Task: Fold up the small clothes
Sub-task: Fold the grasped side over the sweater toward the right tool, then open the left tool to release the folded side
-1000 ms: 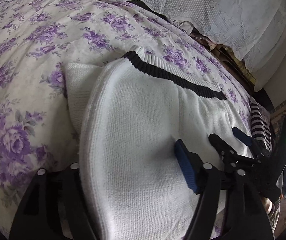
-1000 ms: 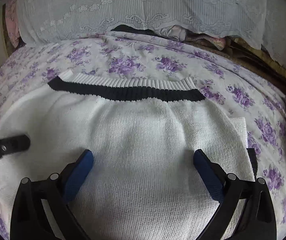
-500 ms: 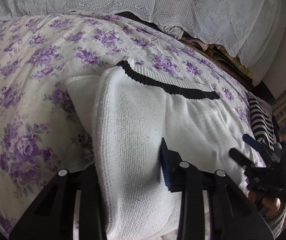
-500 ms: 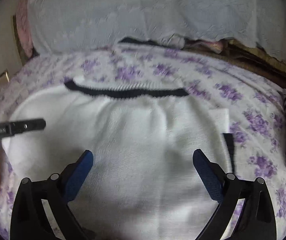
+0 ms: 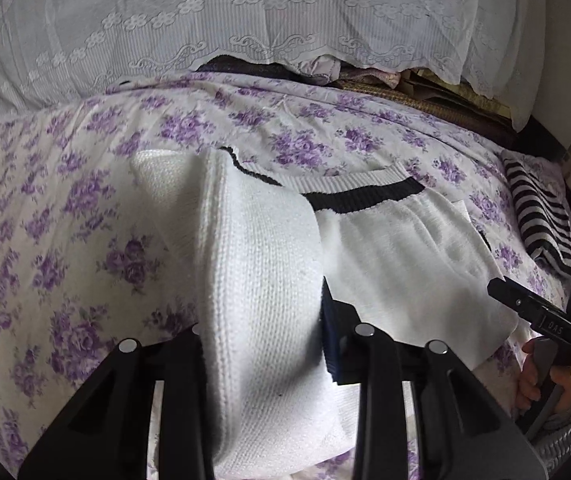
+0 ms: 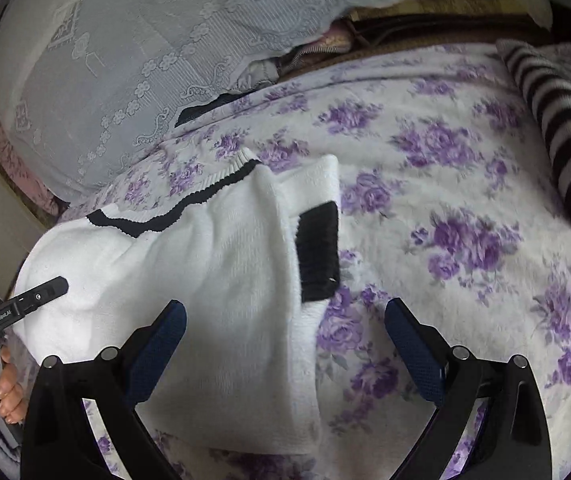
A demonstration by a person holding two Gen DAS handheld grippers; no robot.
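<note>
Bed (image 5: pixel 65 216) fills the scene, floral purple-on-cream sheet, lace cover (image 5: pixel 285 12) draped over the pile at the far end.

White sweater (image 5: pixel 397 248) lies on the sheet mid-bed, black band (image 5: pixel 365 198) at its far edge, ribbed white trim beyond that. Its left side is bunched into a thick fold (image 5: pixel 261 280) raised off the sheet, running near-to-far.

Striped garment (image 5: pixel 541 216), black and white, sits at the right edge of the bed, apart from the sweater.

Left gripper (image 5: pixel 261 344): clamped on that raised fold. Knit fills the gap between the fingers; blue pad (image 5: pixel 331 344) presses its right side, left pad hidden behind fabric. Jaws have just been closing, with the sweater between them.

Right gripper (image 6: pixel 285 344): jaws wide apart, nothing gripped. It hovers over the sweater's right edge; left pad (image 6: pixel 161 344) over white knit, right pad (image 6: pixel 413 348) over bare sheet. A black cuff (image 6: pixel 317 252) lies on the sweater edge just beyond the gap.

A hand (image 5: pixel 541 376) holds the right gripper's handle at the near right; grey knit sleeve (image 5: pixel 565 432) behind it.
</note>
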